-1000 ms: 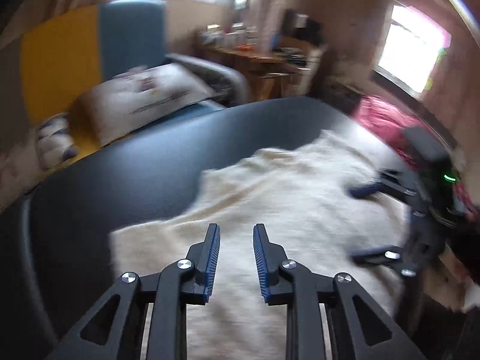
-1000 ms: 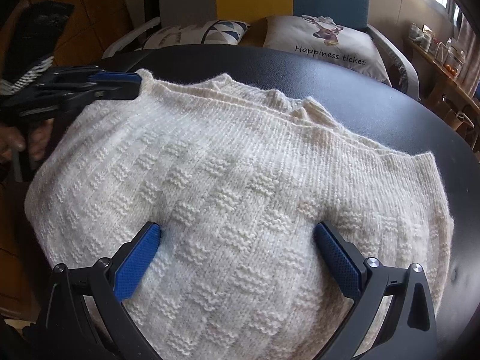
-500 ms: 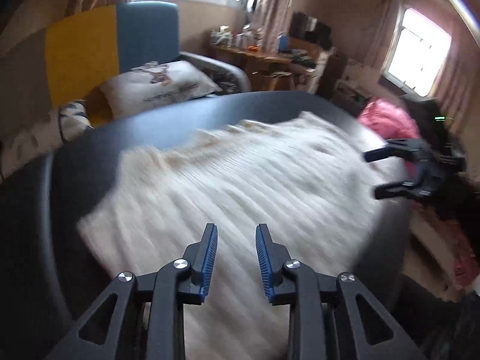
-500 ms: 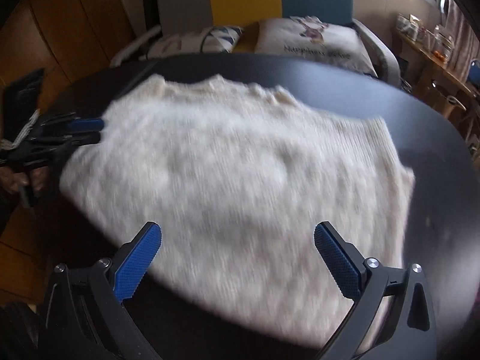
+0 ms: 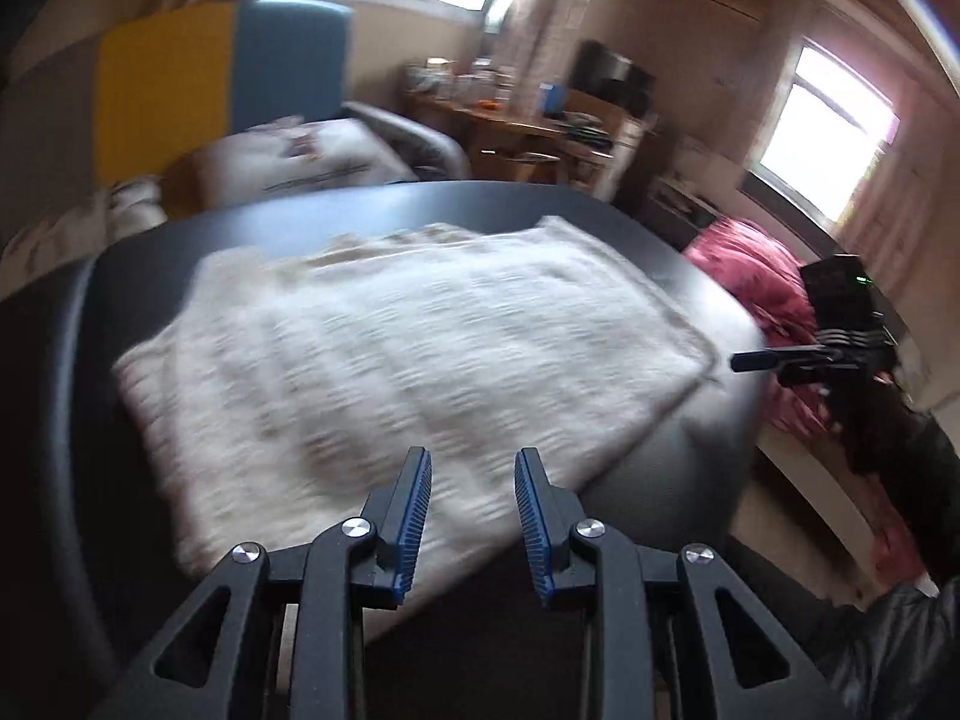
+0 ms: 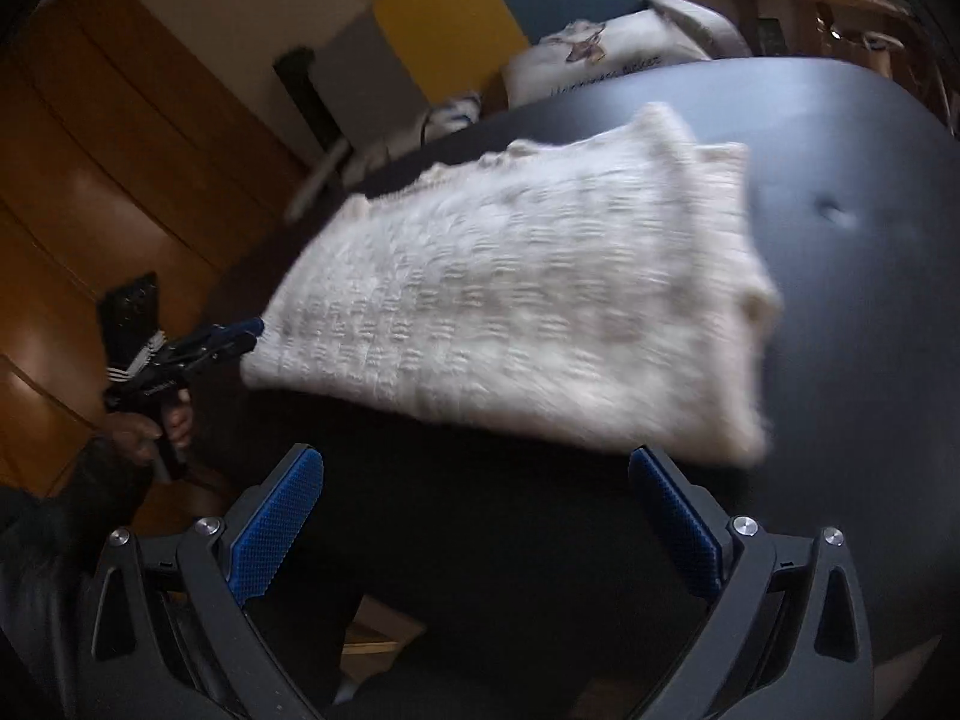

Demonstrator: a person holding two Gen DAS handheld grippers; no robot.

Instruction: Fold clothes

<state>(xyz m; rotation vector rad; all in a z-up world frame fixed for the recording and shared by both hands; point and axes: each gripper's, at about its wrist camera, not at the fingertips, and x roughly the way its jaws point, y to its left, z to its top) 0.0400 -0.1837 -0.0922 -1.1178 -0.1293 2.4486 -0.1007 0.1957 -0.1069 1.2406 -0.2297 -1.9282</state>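
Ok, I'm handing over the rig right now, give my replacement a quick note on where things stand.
Left gripper: jaws partly open, holding nothing, above the sweater's near edge.
Right gripper: jaws wide open, holding nothing, off the sweater, over bare table.
Cream knit sweater lies flat as a rough rectangle on the black table; no sleeves stick out.
Done: it looks at least partly folded.
Left: probably one more fold across, then tidy the edges.

My left tongs [image 5: 473, 516] and right tongs [image 6: 477, 531] are black with ribbed blue pads [image 5: 414, 516] and silver screws [image 5: 354, 527]; dark sleeve [image 6: 36, 570] behind.
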